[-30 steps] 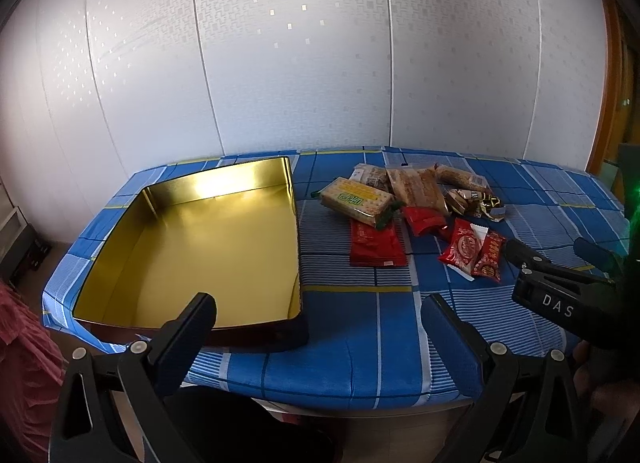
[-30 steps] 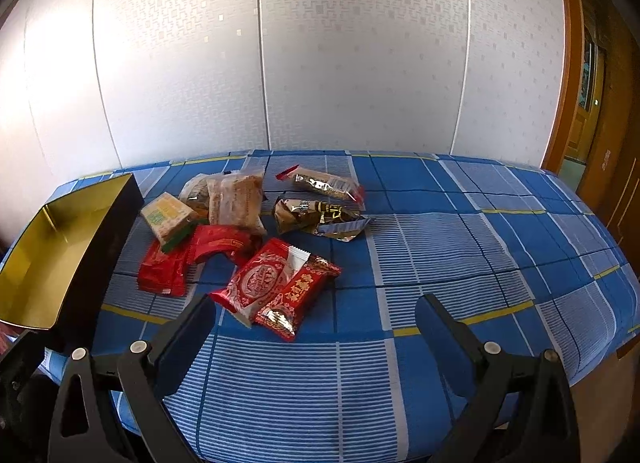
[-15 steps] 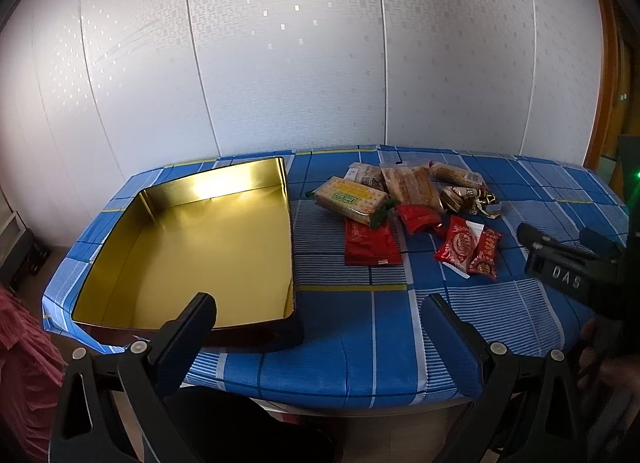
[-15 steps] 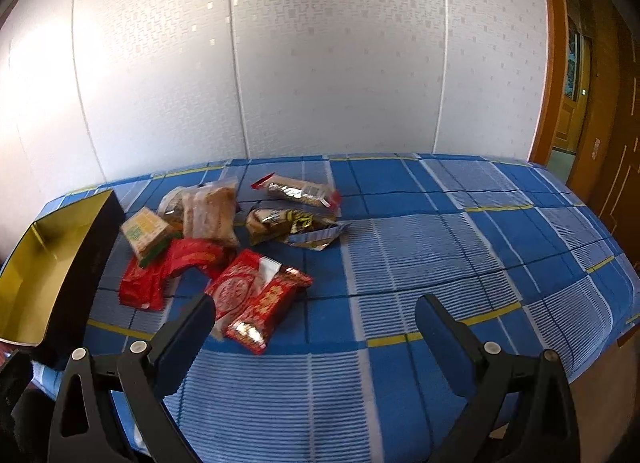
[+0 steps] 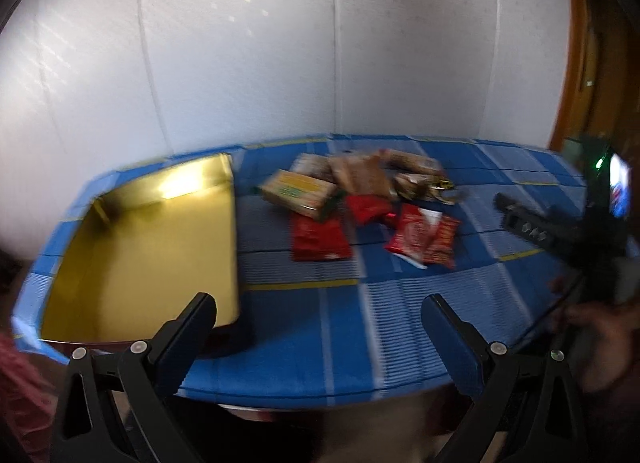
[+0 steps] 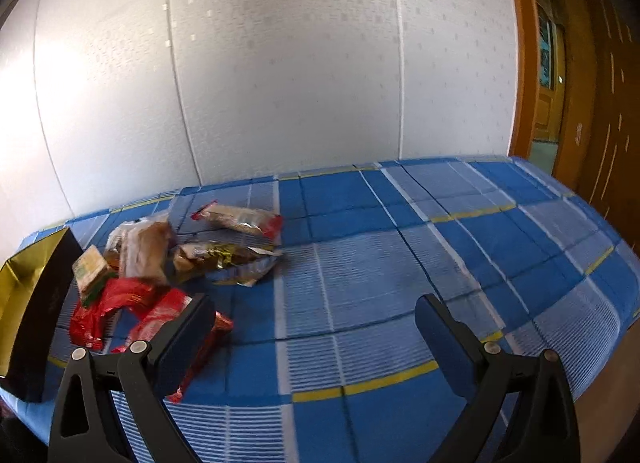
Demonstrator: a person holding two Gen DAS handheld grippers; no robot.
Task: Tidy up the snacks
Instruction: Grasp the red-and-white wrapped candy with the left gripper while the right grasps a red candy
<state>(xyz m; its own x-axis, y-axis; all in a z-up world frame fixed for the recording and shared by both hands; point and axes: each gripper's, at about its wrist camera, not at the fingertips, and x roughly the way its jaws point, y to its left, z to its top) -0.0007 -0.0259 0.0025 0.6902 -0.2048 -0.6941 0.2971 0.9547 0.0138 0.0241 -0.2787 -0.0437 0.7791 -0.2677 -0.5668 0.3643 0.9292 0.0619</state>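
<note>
A pile of snack packets (image 5: 360,207) lies mid-table: a yellow-green box (image 5: 298,193), red packets (image 5: 320,241), brown and gold wrappers. A gold-lined tin tray (image 5: 160,247) sits empty at the left. My left gripper (image 5: 320,327) is open and empty above the table's near edge. My right gripper (image 6: 312,327) is open and empty, its left finger over a red packet (image 6: 160,315); the pile (image 6: 180,255) lies to its left. The right gripper (image 5: 560,231) also shows at the right of the left wrist view.
The table has a blue checked cloth (image 6: 440,247). A white panelled wall (image 6: 280,63) stands behind it. A wooden door frame (image 6: 560,63) is at the right. The tray's dark outer wall (image 6: 44,303) shows at the left of the right wrist view.
Both views have swung and blurred. The right gripper has turned right, so the snack pile has slid left in its view. The left gripper has moved a little closer to the table.
</note>
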